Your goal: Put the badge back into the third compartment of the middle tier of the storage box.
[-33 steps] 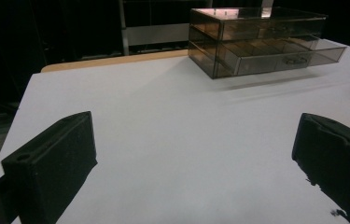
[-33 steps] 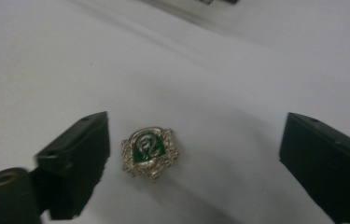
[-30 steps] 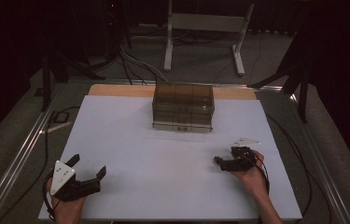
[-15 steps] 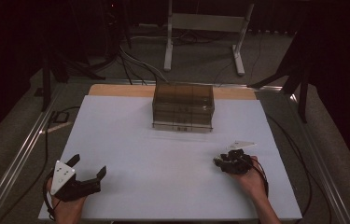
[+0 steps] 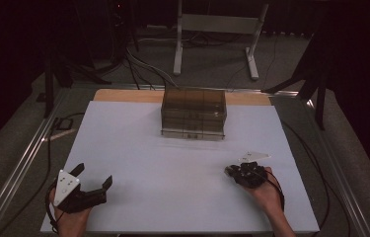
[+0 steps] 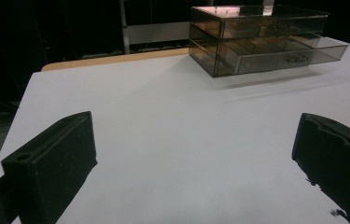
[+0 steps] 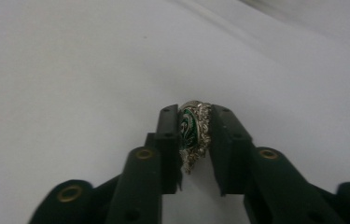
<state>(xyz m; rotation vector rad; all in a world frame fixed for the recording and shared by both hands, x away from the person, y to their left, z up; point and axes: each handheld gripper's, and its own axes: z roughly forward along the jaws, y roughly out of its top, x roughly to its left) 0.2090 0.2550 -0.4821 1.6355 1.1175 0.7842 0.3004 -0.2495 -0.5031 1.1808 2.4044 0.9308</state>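
Right gripper view: one jewelled ornament (image 7: 193,130) pinched in right claw (image 7: 194,122).

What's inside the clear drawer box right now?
Through the smoky walls of the drawer box, dividers and two drawers show, the lower one slightly pulled out. No contents are evident; tint and glare hide the compartment floors.

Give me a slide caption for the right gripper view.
Right gripper shut on a green-and-silver ornament above the white table.

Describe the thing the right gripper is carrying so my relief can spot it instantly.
Start at the white table, near its right front corner, where the right gripper is. Pinched between its black jaws is a small silver ornament, filigree-edged with a green centre, the only shiny, coloured item around.
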